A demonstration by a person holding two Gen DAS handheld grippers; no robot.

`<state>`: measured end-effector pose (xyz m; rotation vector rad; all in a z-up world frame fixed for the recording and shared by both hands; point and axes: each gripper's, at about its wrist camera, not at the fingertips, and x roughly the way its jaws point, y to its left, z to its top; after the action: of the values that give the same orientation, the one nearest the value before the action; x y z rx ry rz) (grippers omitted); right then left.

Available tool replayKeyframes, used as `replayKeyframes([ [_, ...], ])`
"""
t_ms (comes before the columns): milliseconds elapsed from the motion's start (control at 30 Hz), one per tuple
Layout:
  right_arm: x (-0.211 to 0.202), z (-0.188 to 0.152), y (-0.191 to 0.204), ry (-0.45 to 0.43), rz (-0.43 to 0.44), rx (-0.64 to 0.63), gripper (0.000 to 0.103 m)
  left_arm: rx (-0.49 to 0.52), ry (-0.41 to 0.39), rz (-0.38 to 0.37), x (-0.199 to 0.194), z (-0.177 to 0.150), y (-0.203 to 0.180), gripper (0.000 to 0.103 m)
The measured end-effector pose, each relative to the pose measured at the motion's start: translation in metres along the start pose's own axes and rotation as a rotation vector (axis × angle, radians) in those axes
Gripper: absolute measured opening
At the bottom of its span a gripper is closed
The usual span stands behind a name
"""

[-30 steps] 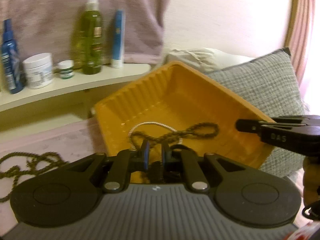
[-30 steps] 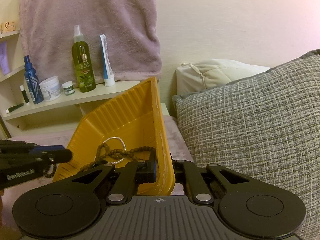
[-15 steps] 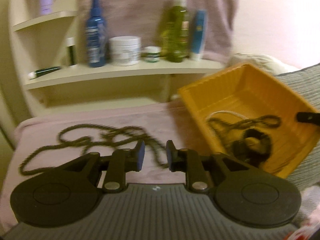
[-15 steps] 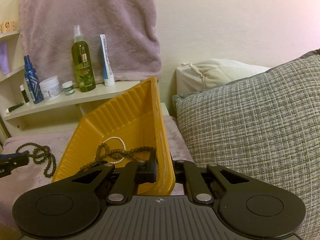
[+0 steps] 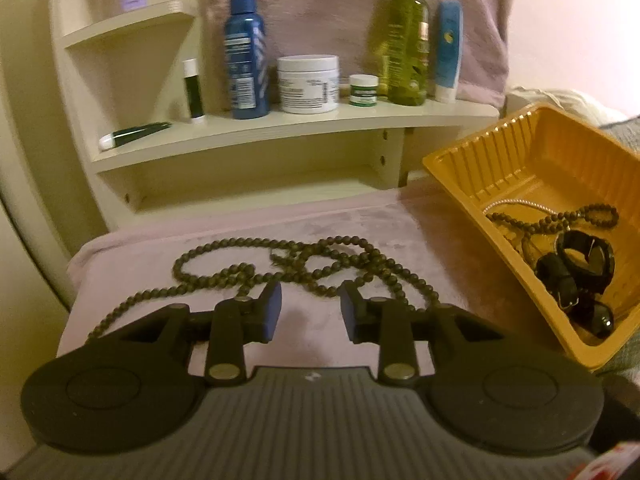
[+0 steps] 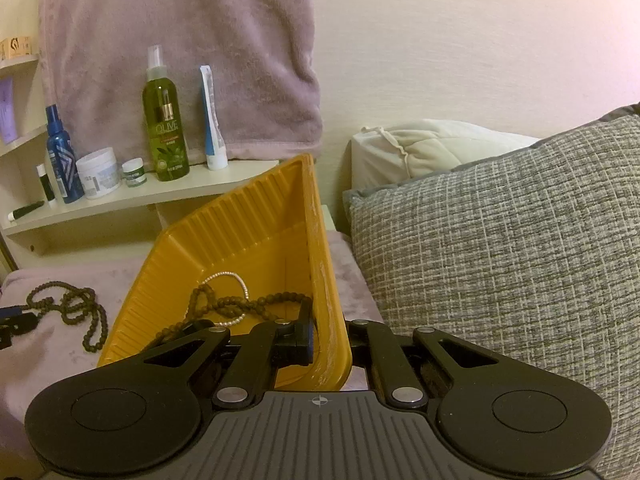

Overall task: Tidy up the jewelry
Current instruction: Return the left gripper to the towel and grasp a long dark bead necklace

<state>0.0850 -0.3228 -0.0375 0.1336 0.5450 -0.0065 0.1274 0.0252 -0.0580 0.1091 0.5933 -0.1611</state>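
Observation:
A long brown bead necklace [image 5: 304, 260] lies tangled on the pink cloth, just ahead of my open, empty left gripper [image 5: 310, 310]. It also shows in the right wrist view [image 6: 76, 312]. A yellow ribbed tray [image 5: 480, 168] sits tilted at the right and holds a dark bead necklace [image 5: 560, 220], a pearl strand [image 5: 520, 202] and a black watch [image 5: 576, 268]. My right gripper [image 6: 330, 340] is shut on the tray's near wall [image 6: 324, 280]. The left gripper's tip [image 6: 12, 322] shows at the left edge of the right wrist view.
A cream shelf [image 5: 300, 128] behind holds bottles, jars and tubes under a hanging mauve towel [image 6: 180, 60]. A grey woven cushion [image 6: 500, 240] and a white pillow [image 6: 432, 144] lie right of the tray.
My left gripper left the tray, swung left over the cloth to the long bead necklace and opened wider. The black watch now lies in the tray. The right gripper kept still.

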Motion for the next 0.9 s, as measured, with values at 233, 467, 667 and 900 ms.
replayKeyframes([
  [233,0.0,0.0,-0.001,0.001,0.001,-0.001,0.007,0.152,0.01,-0.026,0.028,0.0,-0.023,0.029],
  [467,0.0,-0.003,-0.003,0.007,0.0,-0.005,0.007,0.278,0.017,-0.039,0.05,-0.002,-0.044,0.029],
  [667,-0.001,-0.005,-0.004,0.011,-0.006,-0.002,0.007,0.323,0.03,-0.008,0.062,-0.001,-0.049,0.029],
  [900,-0.002,-0.004,-0.004,0.014,-0.006,-0.006,0.007,0.324,0.049,-0.014,0.069,0.003,-0.052,0.01],
])
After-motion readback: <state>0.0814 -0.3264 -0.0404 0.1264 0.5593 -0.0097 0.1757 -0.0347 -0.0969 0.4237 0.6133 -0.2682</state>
